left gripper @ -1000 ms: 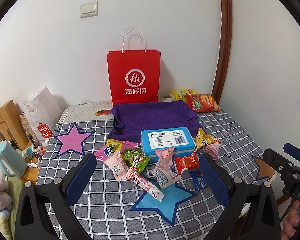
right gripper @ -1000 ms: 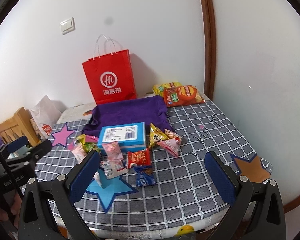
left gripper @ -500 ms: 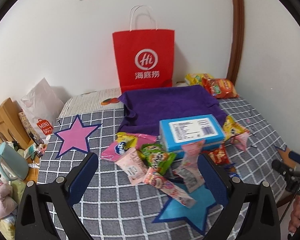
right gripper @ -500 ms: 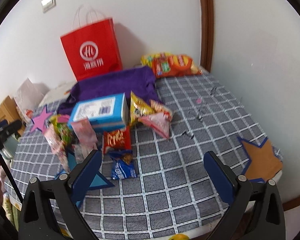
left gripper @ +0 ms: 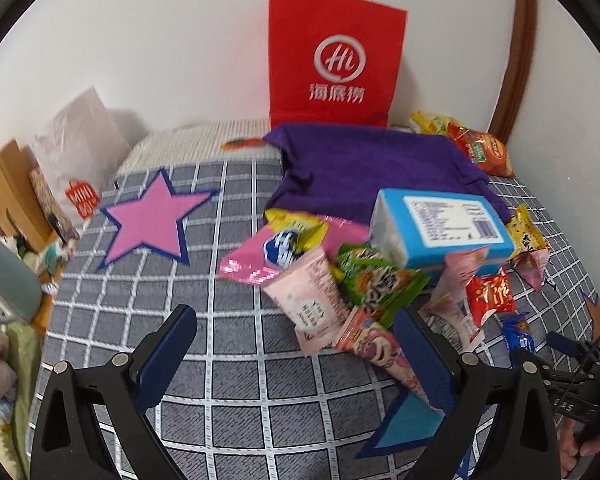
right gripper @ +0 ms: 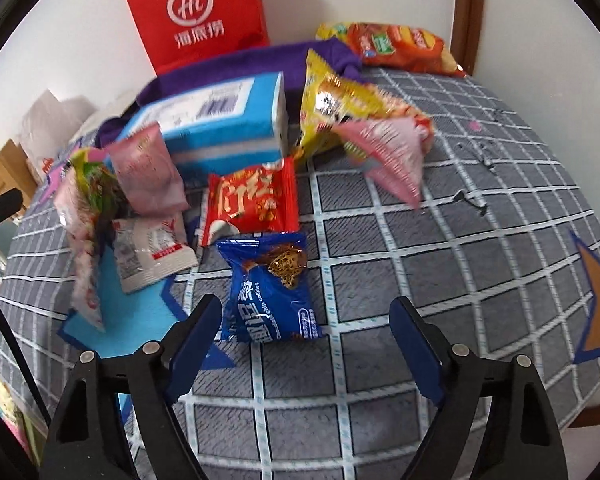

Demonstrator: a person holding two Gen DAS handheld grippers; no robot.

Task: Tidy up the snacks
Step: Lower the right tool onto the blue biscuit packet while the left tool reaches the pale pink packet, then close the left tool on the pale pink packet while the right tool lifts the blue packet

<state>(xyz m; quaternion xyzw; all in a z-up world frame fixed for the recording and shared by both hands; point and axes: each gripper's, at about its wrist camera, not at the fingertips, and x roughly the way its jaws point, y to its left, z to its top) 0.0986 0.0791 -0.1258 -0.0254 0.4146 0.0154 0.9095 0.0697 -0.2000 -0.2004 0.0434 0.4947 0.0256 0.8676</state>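
Several snack packets lie in a heap on the checked tablecloth (left gripper: 236, 392) around a blue box (left gripper: 444, 232). My left gripper (left gripper: 296, 340) is open and empty, low over the cloth, just in front of a pale pink packet (left gripper: 314, 300) and a green packet (left gripper: 380, 280). My right gripper (right gripper: 304, 332) is open and empty, its jaws on either side of the near end of a blue cookie packet (right gripper: 270, 292). A red packet (right gripper: 252, 198) lies behind it, with the blue box (right gripper: 220, 124) further back.
A red paper bag (left gripper: 336, 60) stands at the wall behind a purple cloth (left gripper: 372, 164). Chip bags (right gripper: 396, 46) lie at the back right. A pink star (left gripper: 152, 220), a blue star (right gripper: 140, 304) and an orange star (right gripper: 596, 304) mark the cloth. Clutter lies off the left edge (left gripper: 8, 288).
Both grippers have moved forward and down toward the snack heap. The right one has closed in on the blue cookie packet. Both stayed open.
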